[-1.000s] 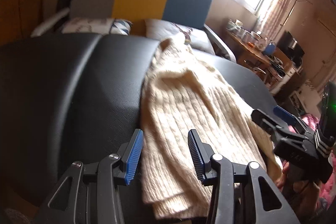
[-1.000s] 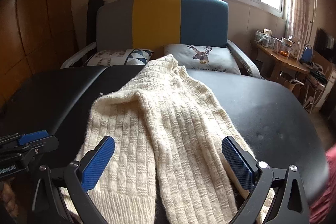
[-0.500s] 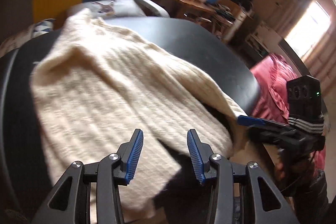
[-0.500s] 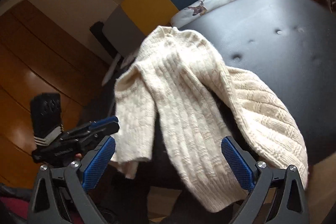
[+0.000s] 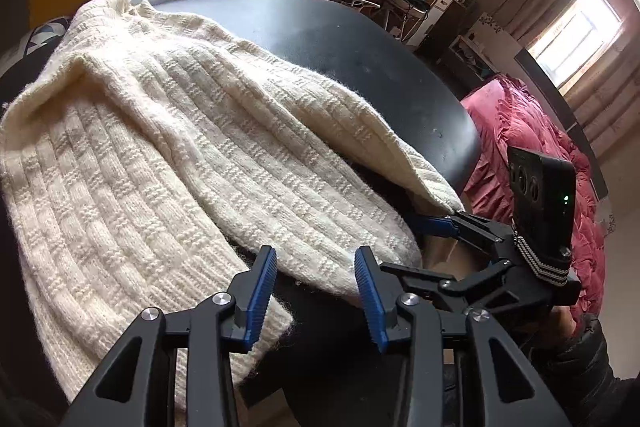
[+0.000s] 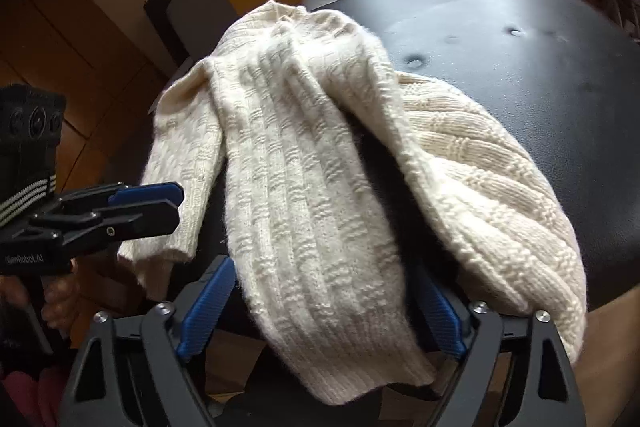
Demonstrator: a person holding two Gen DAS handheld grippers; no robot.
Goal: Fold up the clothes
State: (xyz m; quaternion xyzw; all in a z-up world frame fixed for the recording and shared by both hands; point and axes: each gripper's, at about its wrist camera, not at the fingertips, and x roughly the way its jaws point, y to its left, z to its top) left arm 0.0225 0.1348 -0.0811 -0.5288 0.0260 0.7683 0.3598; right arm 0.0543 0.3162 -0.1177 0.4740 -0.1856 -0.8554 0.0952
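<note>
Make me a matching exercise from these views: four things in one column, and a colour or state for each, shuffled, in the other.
Things:
1. sweater
2. table
3. left gripper
4. bedding

Descriptions:
A. black, padded top
B. pink, ruffled
C. cream knit, draped over the table edge
D. open, blue pads, nothing between them

Pairs: 1-C, 2-A, 3-D, 4-B

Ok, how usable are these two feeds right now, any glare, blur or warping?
Left wrist view: sharp, window blown out at right, strong fisheye bending of the black table edge. Right wrist view: dimmer, slightly soft; cream knit sweater evenly lit, dark shadow under its fold, corners vignetted black.
</note>
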